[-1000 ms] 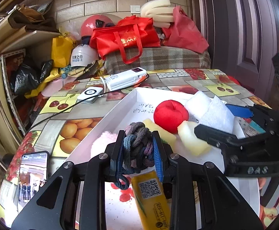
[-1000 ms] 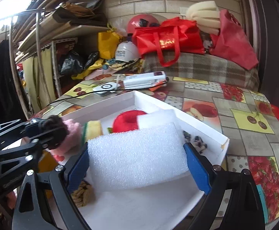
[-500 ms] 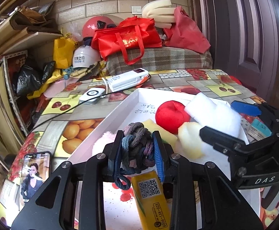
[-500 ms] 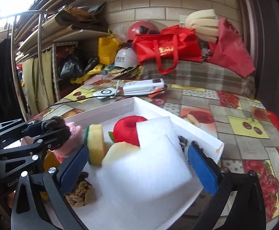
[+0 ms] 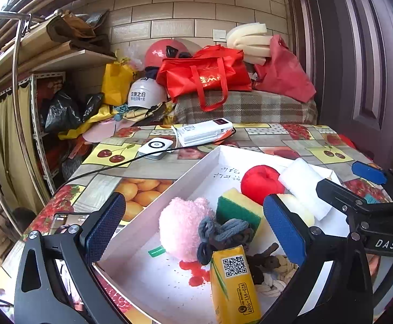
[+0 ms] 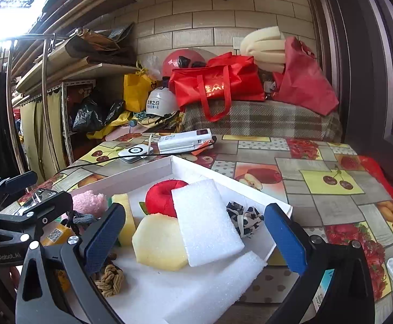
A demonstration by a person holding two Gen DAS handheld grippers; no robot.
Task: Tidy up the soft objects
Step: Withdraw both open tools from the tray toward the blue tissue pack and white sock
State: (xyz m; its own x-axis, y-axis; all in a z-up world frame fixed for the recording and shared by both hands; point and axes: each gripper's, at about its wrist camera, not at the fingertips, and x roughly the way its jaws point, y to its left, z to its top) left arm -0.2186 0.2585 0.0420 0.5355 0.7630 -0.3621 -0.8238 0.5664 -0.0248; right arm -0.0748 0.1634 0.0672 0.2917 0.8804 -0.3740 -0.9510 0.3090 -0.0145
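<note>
A white box [image 5: 169, 197] on the fruit-print table holds soft things. My left gripper [image 5: 193, 216] hangs over its near end with its jaws opening. The grey hair-tie bundle [image 5: 223, 235] lies loose below them, against a pink plush ball [image 5: 180, 226] and a green-yellow sponge [image 5: 237, 208]; the pads touch nothing. My right gripper [image 6: 195, 229] is open above a white foam slab [image 6: 207, 224]. The slab leans on a pale yellow sponge [image 6: 158, 243] and a red plush apple [image 6: 161, 197]. A black-and-white scrunchie [image 6: 245, 216] lies beside it.
The box also holds a yellow packet [image 5: 234, 283], a rope knot [image 6: 108, 278] and a second foam strip [image 6: 218, 289]. A phone [image 5: 66, 221] lies left of the box. A white power bank [image 5: 204, 132] and cable lie behind it. Bags, helmets and shelves crowd the back.
The left jaws went from shut on the hair-tie bundle to wide open, and the bundle dropped into the box. The right jaws let go of the foam slab, which settled in the box.
</note>
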